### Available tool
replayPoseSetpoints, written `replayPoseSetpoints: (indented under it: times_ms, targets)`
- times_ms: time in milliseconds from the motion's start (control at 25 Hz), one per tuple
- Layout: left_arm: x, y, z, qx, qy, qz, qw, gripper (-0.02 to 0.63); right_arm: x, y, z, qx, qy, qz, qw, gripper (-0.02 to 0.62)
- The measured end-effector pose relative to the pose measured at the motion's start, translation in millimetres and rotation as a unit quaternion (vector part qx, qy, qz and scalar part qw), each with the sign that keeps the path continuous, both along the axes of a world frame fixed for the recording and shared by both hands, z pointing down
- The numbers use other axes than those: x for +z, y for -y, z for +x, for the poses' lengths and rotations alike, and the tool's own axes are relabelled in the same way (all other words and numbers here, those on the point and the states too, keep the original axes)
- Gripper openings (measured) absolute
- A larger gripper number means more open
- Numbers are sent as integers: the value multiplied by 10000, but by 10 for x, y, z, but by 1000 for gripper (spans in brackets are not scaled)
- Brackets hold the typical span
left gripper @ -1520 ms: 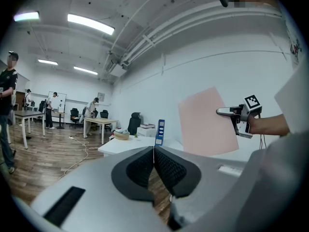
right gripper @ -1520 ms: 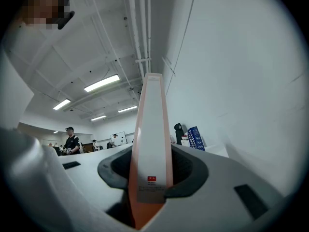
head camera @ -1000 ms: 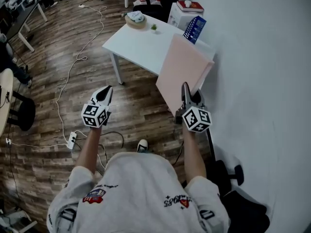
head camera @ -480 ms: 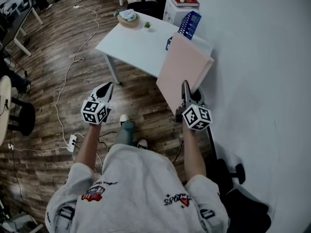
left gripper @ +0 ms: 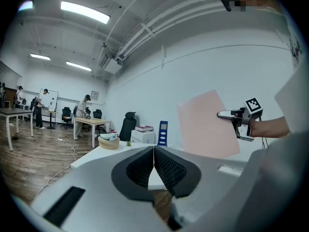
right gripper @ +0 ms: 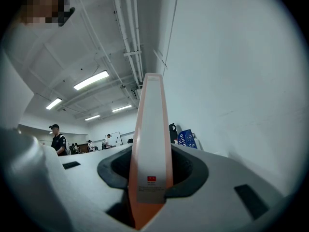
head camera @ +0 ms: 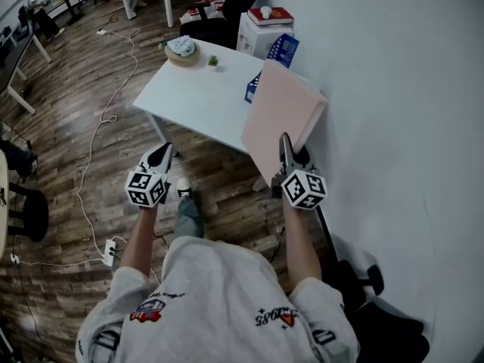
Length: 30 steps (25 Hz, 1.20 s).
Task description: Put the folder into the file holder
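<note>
Looking steeply down from the head view, a person in a pale grey printed top [head camera: 215, 301] holds a tool in each hand above a dark wooden floor [head camera: 68, 165]. The left tool [head camera: 160, 153] hangs in the air over the floor. In its own view its jaws are pressed together with nothing between them.

The right tool [head camera: 286, 144] grips the near lower edge of the folder [head camera: 281, 112], a large pale pink folder. In the right gripper view the folder's spine stands upright between the two jaws, which are clamped on it, with a small white label showing near the bottom. The folder is held up in the air, tilted, close to the white wall [head camera: 393, 127] on the right. Its far end reaches over the near right corner of the worktop [head camera: 200, 97], a white table.

A white cable [head camera: 94, 138] trails across the floor to a power strip [head camera: 110, 251] at the left.

On the worktop's far side sit a small green plant [head camera: 213, 60] and a round basket [head camera: 181, 49] with cloth in it. At the far right corner, by the wall, stands the file holder [head camera: 281, 49], blue with a perforated side, well apart from the folder. Just beyond it is a white cabinet [head camera: 253, 35] with a red book [head camera: 270, 14] on top, and a black chair [head camera: 227, 10] beside that.
</note>
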<state>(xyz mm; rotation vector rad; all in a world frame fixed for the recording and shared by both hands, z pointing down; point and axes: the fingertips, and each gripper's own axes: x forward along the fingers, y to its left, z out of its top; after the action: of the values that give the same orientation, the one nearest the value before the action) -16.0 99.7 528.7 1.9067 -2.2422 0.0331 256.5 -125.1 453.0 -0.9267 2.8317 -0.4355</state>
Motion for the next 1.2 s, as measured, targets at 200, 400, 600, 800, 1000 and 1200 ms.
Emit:
replayPoseSetpoints:
  times_ms: [200,400,600,800,1000,1200]
  targets:
    - [57,566,-460,206,-33,15,9998,6,-13,423,-358,180,21,67,9998,161]
    - [167,1354,-989,617,-115,-36,9980,6,82,941,-735,603,-3,-2,9982,161]
    - [199,2416,-1492,1302,-149,-106,9913,6,131,1561,-1047,1201,-120,-62,9927,161]
    - [-81,3421,-1875,2041,-30,-10,9790,6,-160,2018,-1278,1826,-123,31,9831,161]
    - [-147,4166,-1911,2786,18,38,9604,6,-325,2183,-1335,2308,-413,208,9719,163]
    - [-136,4710,-1900,3275,-47,50,9448,6,-400,2316,-1269,2852,-506,342,9565,163]
